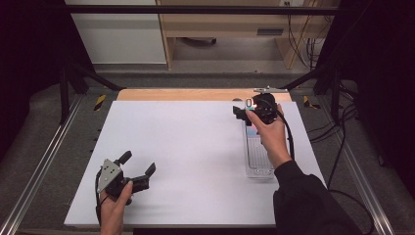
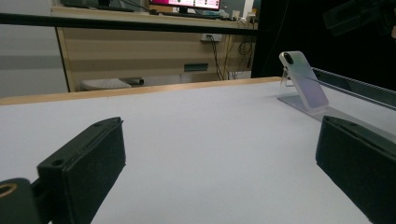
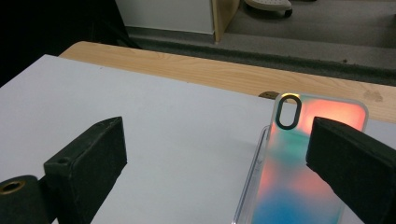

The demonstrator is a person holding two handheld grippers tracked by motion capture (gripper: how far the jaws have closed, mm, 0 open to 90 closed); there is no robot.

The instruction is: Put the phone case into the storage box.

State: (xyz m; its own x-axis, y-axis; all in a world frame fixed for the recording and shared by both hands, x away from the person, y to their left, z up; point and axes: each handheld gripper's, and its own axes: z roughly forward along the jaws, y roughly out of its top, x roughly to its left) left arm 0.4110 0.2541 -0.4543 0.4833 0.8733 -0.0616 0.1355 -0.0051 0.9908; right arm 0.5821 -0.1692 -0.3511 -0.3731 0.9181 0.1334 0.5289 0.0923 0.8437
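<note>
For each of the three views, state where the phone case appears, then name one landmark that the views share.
High view: phone case at right, far end of the clear stand, by the right gripper.
Left gripper view: upper right, propped tilted.
Right gripper view: lower right, beside the right jaw.
Shared landmark: the table's wooden far edge.

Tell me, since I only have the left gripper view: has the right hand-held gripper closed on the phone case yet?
Observer: No. In the right gripper view the right hand-held gripper has its jaws wide apart, and the phone case is close to one jaw but not clamped.
Operator: The case looks pale lilac here. Is it the same from that side?
Observer: No, it's translucent there, with orange-red and blue-green patches and an oval camera cutout at the top.
Operator: Where is my left one on the table?
Observer: In the high view the left hand-held gripper is open near the front left of the table, well across from the case.
</note>
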